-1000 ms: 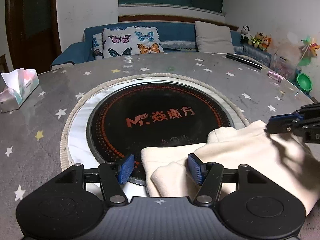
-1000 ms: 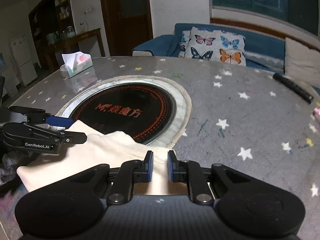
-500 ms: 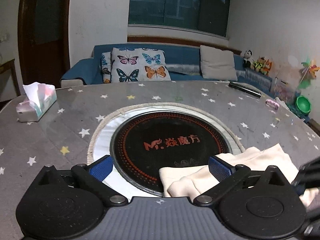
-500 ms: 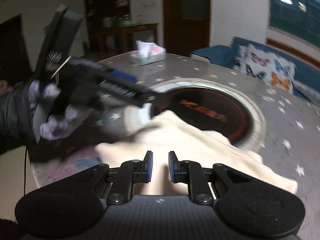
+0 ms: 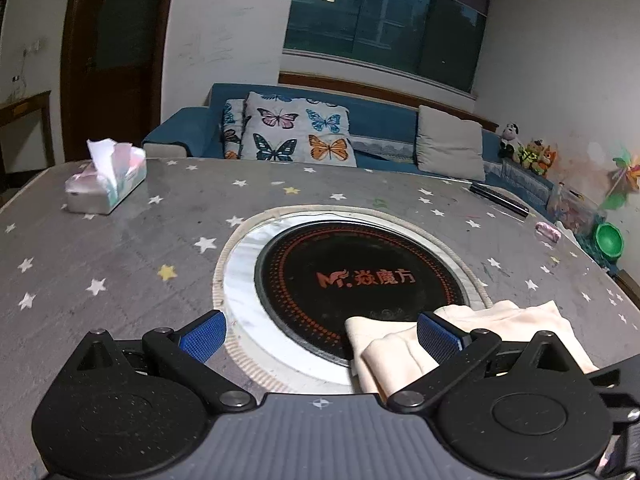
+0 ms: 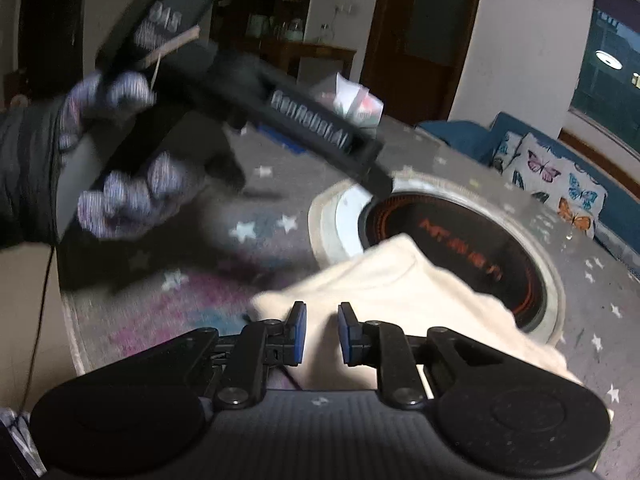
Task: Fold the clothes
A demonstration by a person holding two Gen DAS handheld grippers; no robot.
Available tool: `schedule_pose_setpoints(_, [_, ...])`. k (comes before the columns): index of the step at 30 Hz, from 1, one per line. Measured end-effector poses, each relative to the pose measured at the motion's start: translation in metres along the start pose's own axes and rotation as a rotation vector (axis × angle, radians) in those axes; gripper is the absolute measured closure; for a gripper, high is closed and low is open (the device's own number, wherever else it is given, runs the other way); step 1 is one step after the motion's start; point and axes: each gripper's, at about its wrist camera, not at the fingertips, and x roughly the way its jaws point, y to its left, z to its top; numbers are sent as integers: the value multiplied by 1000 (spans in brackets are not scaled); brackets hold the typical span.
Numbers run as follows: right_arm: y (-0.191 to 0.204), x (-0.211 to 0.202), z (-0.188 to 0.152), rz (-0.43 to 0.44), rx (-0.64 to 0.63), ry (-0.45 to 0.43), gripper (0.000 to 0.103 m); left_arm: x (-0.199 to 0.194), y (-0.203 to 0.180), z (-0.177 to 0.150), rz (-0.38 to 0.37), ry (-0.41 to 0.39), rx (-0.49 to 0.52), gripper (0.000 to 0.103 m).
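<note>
A cream garment (image 5: 496,320) lies folded on the grey star-patterned table (image 5: 120,256), partly over the black round hotplate (image 5: 360,272). My left gripper (image 5: 320,328) hovers above the table's near side, wide open and holding nothing; its right finger (image 5: 438,338) is in front of the garment's left fold. In the right wrist view the garment (image 6: 400,276) runs up between the narrow jaws of my right gripper (image 6: 322,334), which is shut on its near edge. The left gripper (image 6: 376,176), blurred, is held by a gloved hand (image 6: 120,196) above the table's left side.
A tissue box (image 5: 106,184) stands at the table's far left. A dark remote (image 5: 500,200) and a small pink object (image 5: 548,232) lie at the far right. A blue sofa (image 5: 380,124) with butterfly cushions is behind the table.
My left gripper opened wide, let go of the garment and rose away from it. The right wrist view swung left while the right gripper stayed on the garment.
</note>
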Motion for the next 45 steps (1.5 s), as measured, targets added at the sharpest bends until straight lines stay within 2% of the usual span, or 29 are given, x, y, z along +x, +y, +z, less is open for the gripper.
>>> schedule_pose_setpoints(9, [12,-2,2,38,-42,3,86,-1,4,-7,-3,32,-58,0])
schedule_pose_setpoints(11, [14,-3,3,46,-51,4,82,0,6,-8,-6,39,-78,0])
schedule_pose_setpoints(13, [17,-3,3,55,-60,5,66,2,7,-9,-11,52,-110,0])
schedule_pose_setpoints(16, [25,3,0,41,-97,18,65,7,9,-11,-39,86,-167,0])
schedule_pose_setpoints(20, [38,15,-5,-4,-156,37,71,7,8,-16,-68,113,-210,0])
schedule_pose_setpoints(22, [37,15,-4,-19,-147,34,86,6,6,-19,-81,122,-229,0])
schedule_pose_setpoints(24, [32,11,-2,-17,-110,25,93,7,7,-22,-100,141,-270,1])
schedule_pose_setpoints(29, [8,-7,7,21,36,-22,95,12,8,-28,-161,198,-386,1])
schedule_pose_setpoints(34, [-6,-26,9,39,99,-70,96,18,2,-29,-208,234,-461,3])
schedule_pose_setpoints(36, [-9,-30,8,45,115,-82,96,22,0,-29,-237,254,-485,14])
schedule_pose_setpoints(39, [-7,-34,4,57,120,-90,96,30,-3,-31,-281,282,-522,39])
schedule_pose_setpoints(41, [-5,-34,2,62,121,-87,96,36,-3,-34,-286,303,-534,70])
schedule_pose_setpoints(43, [-5,-36,-2,68,130,-86,95,39,-3,-37,-274,313,-533,83])
schedule_pose_setpoints(45, [-10,-41,-6,77,156,-89,93,39,-3,-38,-264,310,-524,84])
